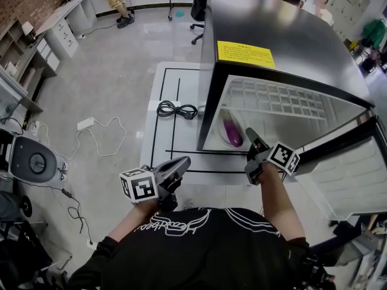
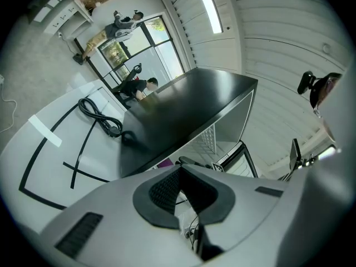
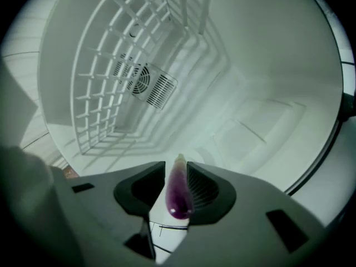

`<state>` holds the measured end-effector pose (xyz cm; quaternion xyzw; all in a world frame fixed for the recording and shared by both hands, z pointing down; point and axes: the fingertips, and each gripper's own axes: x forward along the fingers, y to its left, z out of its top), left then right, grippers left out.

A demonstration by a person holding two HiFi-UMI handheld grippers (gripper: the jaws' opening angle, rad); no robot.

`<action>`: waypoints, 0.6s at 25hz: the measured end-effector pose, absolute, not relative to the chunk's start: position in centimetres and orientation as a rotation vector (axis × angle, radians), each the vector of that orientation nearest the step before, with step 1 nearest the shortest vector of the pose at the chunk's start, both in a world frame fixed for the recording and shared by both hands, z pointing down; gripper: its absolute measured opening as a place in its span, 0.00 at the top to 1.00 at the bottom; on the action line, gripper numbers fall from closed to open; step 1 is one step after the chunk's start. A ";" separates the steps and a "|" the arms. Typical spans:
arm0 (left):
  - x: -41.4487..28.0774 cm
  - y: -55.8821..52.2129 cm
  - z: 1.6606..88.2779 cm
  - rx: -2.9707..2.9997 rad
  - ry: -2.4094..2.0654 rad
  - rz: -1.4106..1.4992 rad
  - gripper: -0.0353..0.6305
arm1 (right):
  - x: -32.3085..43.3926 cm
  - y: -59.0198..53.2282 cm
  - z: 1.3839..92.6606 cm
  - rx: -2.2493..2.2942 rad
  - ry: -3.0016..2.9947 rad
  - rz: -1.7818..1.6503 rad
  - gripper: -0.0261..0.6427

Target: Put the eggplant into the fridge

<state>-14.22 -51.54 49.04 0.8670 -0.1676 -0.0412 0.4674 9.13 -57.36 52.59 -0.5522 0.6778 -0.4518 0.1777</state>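
Observation:
A purple eggplant (image 1: pixel 232 133) lies on the white floor of the black fridge (image 1: pixel 272 23), near its left wall. My right gripper (image 1: pixel 251 137) reaches into the fridge opening just right of the eggplant. In the right gripper view the eggplant (image 3: pixel 179 191) shows between the open jaws of the right gripper (image 3: pixel 177 170), with a gap on its left side and the pads not pressing on it. My left gripper (image 1: pixel 181 162) hovers over the table in front of the fridge, shut and empty. In the left gripper view the left gripper (image 2: pixel 181 171) points at the fridge (image 2: pixel 183 110).
The fridge door (image 1: pixel 351 168) stands open to the right. A white wire shelf (image 1: pixel 272 98) spans the upper inside. The fridge stands on a white table (image 1: pixel 163 89) with black tape lines and a coiled black cable (image 1: pixel 176 109). People and an office chair (image 1: pixel 196 11) are behind.

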 end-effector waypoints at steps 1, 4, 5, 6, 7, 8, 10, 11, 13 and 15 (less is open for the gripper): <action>-14.1 -51.1 48.9 2.127 -0.413 -0.102 0.94 | 9.0 -56.8 51.7 -1.524 1.935 -1.247 0.78; -13.6 -49.5 48.4 2.134 -0.412 -0.100 0.94 | 7.5 -54.6 48.8 -1.383 2.035 -1.173 0.78; -13.4 -49.0 48.1 2.142 -0.411 -0.097 0.94 | 6.9 -53.7 47.7 -1.329 2.074 -1.152 0.81; -13.1 -48.4 47.8 2.153 -0.412 -0.094 0.94 | 6.3 -52.8 46.7 -1.287 2.116 -1.128 0.83; -12.8 -47.8 47.4 2.167 -0.412 -0.089 0.94 | 5.8 -51.8 45.8 -1.263 2.160 -1.099 0.86; -12.5 -47.1 46.9 2.181 -0.409 -0.085 0.94 | 5.4 -50.7 44.9 -1.252 2.210 -1.062 0.91; -11.9 -45.6 45.7 2.203 -0.383 -0.096 0.94 | 4.7 -48.6 43.1 -1.246 2.322 -0.963 0.95; -11.4 -44.8 45.0 2.210 -0.361 -0.109 0.94 | 4.5 -47.5 42.2 -1.237 2.370 -0.906 0.95; -10.4 -43.1 43.7 2.232 -0.317 -0.128 0.94 | 4.3 -45.0 40.7 -1.197 2.425 -0.806 0.95; -9.3 -41.2 42.5 2.276 -0.290 -0.122 0.94 | 4.3 -42.5 39.6 -1.157 2.454 -0.753 0.95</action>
